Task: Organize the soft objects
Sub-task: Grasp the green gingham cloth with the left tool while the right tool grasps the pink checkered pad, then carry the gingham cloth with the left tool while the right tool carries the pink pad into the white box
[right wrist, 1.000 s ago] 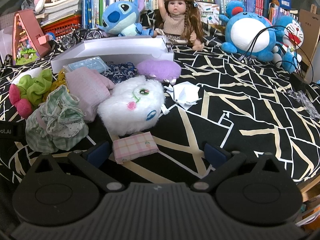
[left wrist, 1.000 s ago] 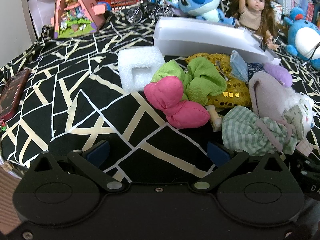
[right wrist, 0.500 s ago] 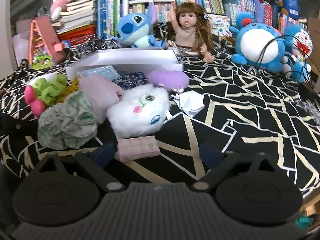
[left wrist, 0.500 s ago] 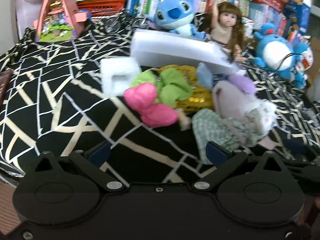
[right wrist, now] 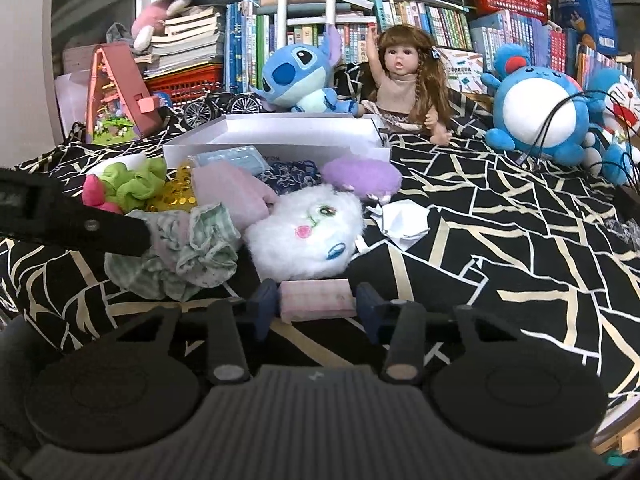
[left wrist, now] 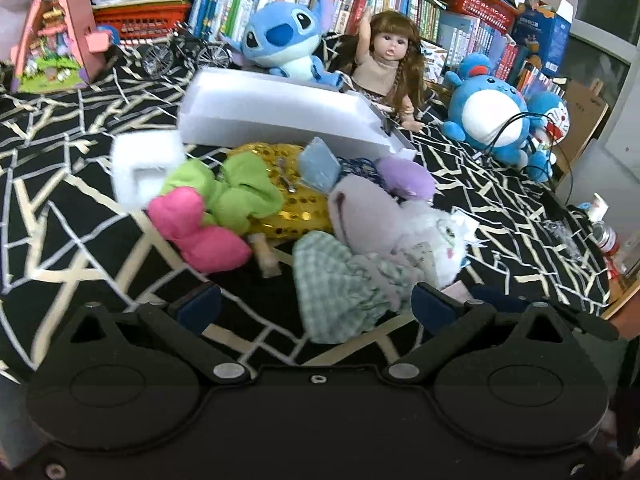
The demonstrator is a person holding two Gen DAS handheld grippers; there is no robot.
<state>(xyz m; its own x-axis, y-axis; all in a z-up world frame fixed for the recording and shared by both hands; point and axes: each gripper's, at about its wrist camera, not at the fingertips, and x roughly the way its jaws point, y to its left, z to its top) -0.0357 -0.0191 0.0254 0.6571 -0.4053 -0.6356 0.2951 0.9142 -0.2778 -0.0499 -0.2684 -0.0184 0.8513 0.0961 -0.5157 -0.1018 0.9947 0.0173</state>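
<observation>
A heap of soft things lies on the black patterned cloth before a white box [right wrist: 280,140]. In the right wrist view my right gripper [right wrist: 317,305] is shut on a pink checked pad [right wrist: 316,300], just in front of a white fluffy plush [right wrist: 308,232]. A green checked fabric bundle [right wrist: 180,256] lies left of it. In the left wrist view my left gripper [left wrist: 316,306] is open, its fingers either side of the green checked bundle [left wrist: 340,300]. A pink pouch [left wrist: 196,228], a green scrunchie [left wrist: 236,192] and a gold sequin piece [left wrist: 296,208] lie beyond.
A Stitch plush [right wrist: 296,76], a doll [right wrist: 404,80] and a round blue plush [right wrist: 536,116] sit at the back before bookshelves. A pink toy house [right wrist: 116,96] and a model bicycle [right wrist: 216,106] stand back left. A white foam block [left wrist: 144,168] lies left; crumpled paper [right wrist: 400,220] right.
My right gripper has closed its fingers onto the pink checked pad. My left gripper has swung right, toward the green checked bundle, and stayed open.
</observation>
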